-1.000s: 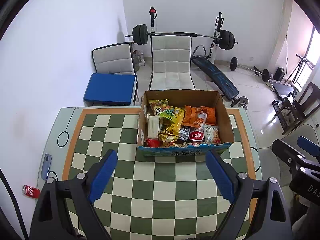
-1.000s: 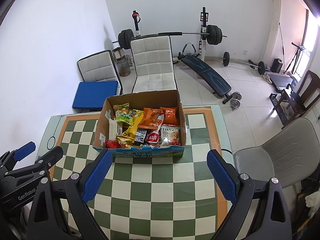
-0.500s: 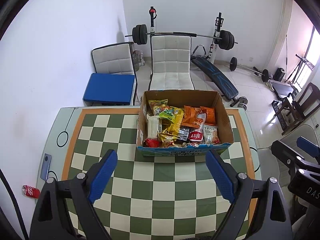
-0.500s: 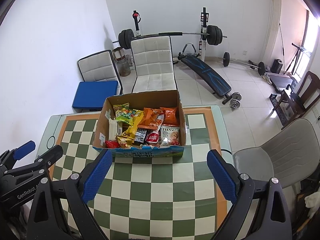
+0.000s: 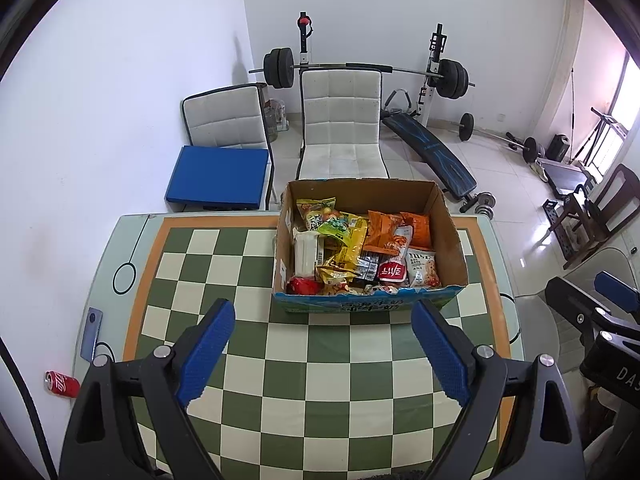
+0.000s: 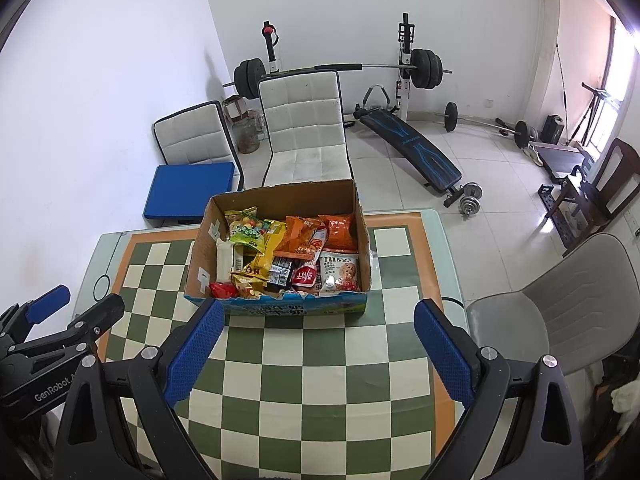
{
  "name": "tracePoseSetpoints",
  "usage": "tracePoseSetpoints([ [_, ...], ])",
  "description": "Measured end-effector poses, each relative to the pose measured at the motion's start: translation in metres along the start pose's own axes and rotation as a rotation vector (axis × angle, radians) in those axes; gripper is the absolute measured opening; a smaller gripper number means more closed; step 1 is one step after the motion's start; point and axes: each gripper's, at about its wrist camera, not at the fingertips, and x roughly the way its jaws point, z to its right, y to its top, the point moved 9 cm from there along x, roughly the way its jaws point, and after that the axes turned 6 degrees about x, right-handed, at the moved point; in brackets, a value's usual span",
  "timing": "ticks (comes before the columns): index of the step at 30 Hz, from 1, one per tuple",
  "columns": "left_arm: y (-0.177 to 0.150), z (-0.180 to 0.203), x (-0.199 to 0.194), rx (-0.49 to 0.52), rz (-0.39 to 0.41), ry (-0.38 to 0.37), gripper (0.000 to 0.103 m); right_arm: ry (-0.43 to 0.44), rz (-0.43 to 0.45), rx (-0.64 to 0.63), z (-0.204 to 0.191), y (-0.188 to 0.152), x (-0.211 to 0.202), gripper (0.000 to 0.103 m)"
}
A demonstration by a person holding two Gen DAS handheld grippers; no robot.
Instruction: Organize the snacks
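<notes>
Green-and-cream checkered bench [image 5: 328, 360], bare in front of both grippers. Open brown cardboard box with blue printed front [image 5: 368, 304] sits at the far edge, long axis crosswise, dead ahead of both. Left gripper [image 5: 324, 354] and right gripper [image 6: 316, 354]: fingers spread wide, holding nothing, both short of the box front. Box is centred on the left view and left of centre on the right one; neither is clearly nearer. Assorted snack packets [image 5: 360, 252] all lie inside: yellow, green, orange, white and red bags, overlapping, loosely piled. That fits either packed or awaiting sorting.
</notes>
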Motion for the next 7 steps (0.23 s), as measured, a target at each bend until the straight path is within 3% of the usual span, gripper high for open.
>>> tracePoseSetpoints([
  [7,0.0008,0.0004,0.0008,0.003,0.001,0.001,0.091,-0.003,0.0,0.003,0.001,0.0011,0.0003,0.098],
])
